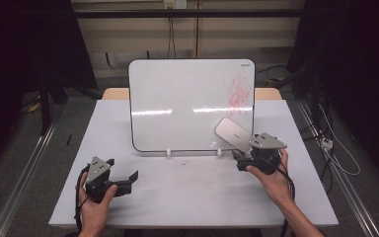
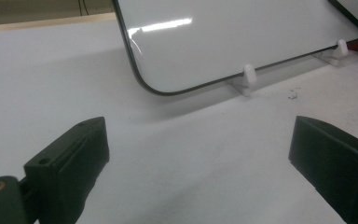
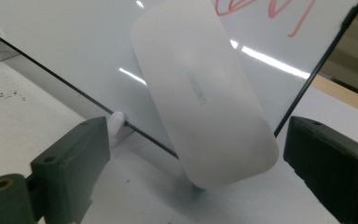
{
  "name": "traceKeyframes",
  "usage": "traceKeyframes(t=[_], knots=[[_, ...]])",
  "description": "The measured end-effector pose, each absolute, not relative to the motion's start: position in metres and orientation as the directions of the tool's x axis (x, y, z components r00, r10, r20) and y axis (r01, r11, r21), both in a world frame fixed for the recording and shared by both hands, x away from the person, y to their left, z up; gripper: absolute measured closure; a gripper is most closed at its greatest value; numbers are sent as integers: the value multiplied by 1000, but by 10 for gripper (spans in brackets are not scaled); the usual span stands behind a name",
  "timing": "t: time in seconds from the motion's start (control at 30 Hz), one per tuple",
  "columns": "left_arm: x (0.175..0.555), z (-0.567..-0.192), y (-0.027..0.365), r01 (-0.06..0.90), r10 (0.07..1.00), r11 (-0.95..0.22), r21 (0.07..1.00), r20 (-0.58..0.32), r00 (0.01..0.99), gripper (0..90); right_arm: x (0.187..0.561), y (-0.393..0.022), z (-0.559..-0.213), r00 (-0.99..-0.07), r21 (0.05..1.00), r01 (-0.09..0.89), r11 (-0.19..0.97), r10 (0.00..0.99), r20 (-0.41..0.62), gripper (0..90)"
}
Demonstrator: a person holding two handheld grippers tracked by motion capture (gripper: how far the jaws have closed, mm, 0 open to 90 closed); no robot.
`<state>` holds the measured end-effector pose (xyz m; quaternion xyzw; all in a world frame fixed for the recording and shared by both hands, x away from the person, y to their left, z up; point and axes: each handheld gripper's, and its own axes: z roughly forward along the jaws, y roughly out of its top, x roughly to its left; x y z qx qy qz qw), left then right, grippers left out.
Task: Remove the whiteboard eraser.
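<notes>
Jaws stand wide apart on both tools, and neither pair grips anything. The right gripper (image 1: 249, 157) sits at the lower right corner of the whiteboard (image 1: 177, 98), its jaws open on either side of the eraser (image 3: 200, 91), a flat white rounded pad that leans against the board's face; in the right gripper view there is a clear gap between each jaw and the eraser's long edges, so no contact shows. The eraser's lower end is just above the surface (image 1: 187, 197), close to the board's dark bottom rim and one of the small white clips (image 3: 116, 122) that prop it. Red scribble (image 1: 239, 91) marks the board's upper right area, above the eraser. The left gripper (image 1: 123, 178) rests low near the front left of the surface, well apart from the board, its open jaws pointing toward the board's rounded lower left corner. Between that gripper and the board lies a broad stretch of bare white surface, and the front edge runs unobstructed between the two hands.
</notes>
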<state>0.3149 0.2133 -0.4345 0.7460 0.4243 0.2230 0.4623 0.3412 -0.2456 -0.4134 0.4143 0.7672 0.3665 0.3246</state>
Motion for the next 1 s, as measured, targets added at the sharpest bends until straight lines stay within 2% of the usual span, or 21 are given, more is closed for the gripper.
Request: traceKeyframes(t=[0.1,0.43,0.7,0.9,1.0], knots=[[315,-434,213,425,836,-213,880,-61,545,47,348,-240,-411,-452,812,368,453,850,-270,58],[312,-434,215,418,833,-213,883,-59,549,47,369,-224,-405,-473,757,316,572,786,-397,107],[312,-434,217,417,833,-213,884,-59,551,47,372,-214,-414,-478,681,279,678,713,-514,159],[312,-434,216,417,833,-214,883,-58,550,47,375,-210,-421,-491,615,264,743,652,-578,177],[313,-435,216,419,833,-209,884,-64,550,47,376,-209,-423,-491,596,263,759,637,-594,214]])
